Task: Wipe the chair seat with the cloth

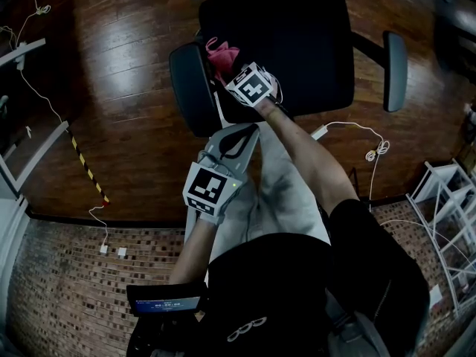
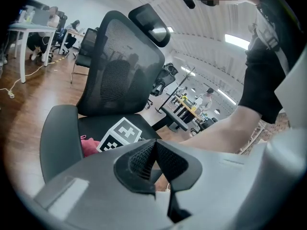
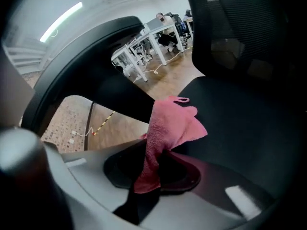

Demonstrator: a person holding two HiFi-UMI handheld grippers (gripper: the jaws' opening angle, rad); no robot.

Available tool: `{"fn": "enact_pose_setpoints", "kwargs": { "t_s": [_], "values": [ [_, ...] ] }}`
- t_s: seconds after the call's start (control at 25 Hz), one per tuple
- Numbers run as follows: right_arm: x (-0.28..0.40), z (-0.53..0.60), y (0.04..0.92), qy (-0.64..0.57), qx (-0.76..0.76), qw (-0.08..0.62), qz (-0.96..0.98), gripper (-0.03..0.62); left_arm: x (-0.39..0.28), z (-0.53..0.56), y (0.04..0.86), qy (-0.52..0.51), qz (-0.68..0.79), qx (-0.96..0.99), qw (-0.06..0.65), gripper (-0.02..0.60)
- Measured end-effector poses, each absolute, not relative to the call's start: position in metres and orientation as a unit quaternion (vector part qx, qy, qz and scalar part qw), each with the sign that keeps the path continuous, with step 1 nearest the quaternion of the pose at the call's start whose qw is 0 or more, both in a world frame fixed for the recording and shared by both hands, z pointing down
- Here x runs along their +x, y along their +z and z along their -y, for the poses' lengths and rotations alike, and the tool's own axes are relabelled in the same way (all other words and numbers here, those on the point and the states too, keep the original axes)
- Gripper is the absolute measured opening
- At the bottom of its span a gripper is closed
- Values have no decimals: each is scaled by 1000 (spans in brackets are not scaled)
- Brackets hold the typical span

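Cloth [image 3: 169,127] — pink — pinched in right gripper [image 3: 156,169] jaws at chair seat [image 3: 240,123] edge

White cable [image 1: 374,152] on wooden floor [image 1: 126,58]

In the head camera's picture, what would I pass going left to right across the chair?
first black padded armrest → crumpled pink terry cloth → black chair seat → second black padded armrest
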State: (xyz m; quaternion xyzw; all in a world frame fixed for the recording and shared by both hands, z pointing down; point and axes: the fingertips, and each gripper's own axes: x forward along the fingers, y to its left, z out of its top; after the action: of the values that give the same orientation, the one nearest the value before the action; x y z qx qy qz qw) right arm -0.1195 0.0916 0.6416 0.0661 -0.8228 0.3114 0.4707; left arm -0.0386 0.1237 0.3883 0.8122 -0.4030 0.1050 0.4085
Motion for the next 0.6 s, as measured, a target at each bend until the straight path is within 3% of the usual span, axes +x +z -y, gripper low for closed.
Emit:
{"fn": "enact_pose_setpoints", "kwargs": {
  "t_s": [0.24, 0.6],
  "values": [
    [-129, -121, 629, 342, 10, 436, 832, 67, -26, -125, 391, 114, 395, 814, 411, -8],
    [-27, -77, 663, 347, 123, 476, 799, 69, 6, -118, 394, 122, 381, 819, 412, -8]
  ]
}}
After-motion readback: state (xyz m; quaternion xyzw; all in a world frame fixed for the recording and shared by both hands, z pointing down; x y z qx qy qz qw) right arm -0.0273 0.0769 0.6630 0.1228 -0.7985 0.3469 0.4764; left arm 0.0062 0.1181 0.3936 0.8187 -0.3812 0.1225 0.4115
